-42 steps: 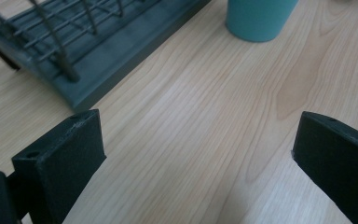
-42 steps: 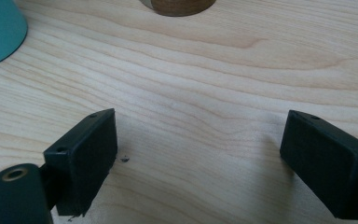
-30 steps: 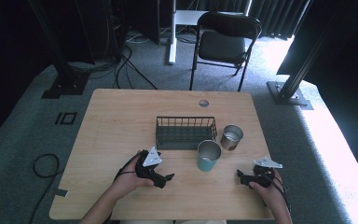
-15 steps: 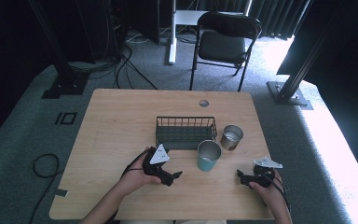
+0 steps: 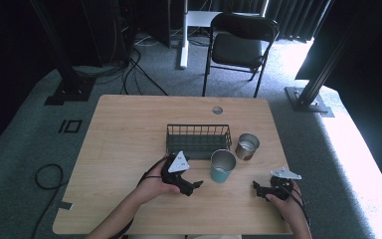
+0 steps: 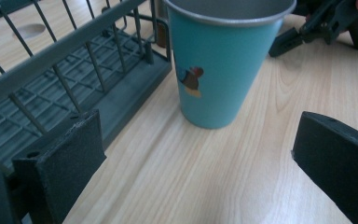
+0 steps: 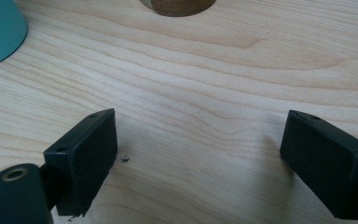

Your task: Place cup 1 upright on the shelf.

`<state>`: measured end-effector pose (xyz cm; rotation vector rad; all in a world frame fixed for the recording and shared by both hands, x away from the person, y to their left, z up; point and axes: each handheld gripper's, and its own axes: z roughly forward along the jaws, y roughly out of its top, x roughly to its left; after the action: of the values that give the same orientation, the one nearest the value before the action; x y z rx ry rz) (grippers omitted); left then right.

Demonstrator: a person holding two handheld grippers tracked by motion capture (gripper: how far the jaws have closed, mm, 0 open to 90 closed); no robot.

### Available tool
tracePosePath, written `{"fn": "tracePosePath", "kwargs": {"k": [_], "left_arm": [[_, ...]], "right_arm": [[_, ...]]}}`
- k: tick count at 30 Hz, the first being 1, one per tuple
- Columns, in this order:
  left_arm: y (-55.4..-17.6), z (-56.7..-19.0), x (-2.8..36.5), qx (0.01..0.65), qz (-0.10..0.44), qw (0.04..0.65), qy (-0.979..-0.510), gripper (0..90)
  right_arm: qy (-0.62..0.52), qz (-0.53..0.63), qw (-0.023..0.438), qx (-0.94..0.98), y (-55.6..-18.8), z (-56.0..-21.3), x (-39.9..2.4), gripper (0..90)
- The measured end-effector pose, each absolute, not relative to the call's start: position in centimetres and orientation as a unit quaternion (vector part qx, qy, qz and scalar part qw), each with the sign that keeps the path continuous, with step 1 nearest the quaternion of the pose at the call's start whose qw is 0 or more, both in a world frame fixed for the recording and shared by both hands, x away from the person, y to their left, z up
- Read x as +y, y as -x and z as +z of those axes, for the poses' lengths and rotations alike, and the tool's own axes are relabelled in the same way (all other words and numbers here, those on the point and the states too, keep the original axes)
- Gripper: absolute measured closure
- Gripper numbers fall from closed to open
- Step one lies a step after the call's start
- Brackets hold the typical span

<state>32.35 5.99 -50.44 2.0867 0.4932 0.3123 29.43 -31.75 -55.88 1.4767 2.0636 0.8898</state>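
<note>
High view, then each gripper view: we close in on the teal cup.

High view: our left hand-held gripper point(image 5: 195, 186) has slid right across the table point(image 5: 124, 129) since a second ago, near the teal cup point(image 5: 222, 166) that stands just before the wire basket point(image 5: 198, 137); the right hand-held gripper point(image 5: 256, 188) stays parked. Left gripper view: jaws spread wide, the cup point(image 6: 223, 65) ahead and not yet between them (a grasp looks next). Right gripper view: jaws apart over bare wood, holding nothing.
</note>
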Motion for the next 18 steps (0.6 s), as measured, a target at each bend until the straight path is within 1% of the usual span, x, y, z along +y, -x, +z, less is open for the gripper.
{"fn": "tracePosePath", "kwargs": {"k": [18], "left_arm": [[-33.6, -50.1, 3.7, 0.179, 0.120, 0.472, -0.855, 2.6]], "right_arm": [[-0.535, 0.323, 0.225, 0.748, -29.4, -55.9, -31.8, 10.6]]}}
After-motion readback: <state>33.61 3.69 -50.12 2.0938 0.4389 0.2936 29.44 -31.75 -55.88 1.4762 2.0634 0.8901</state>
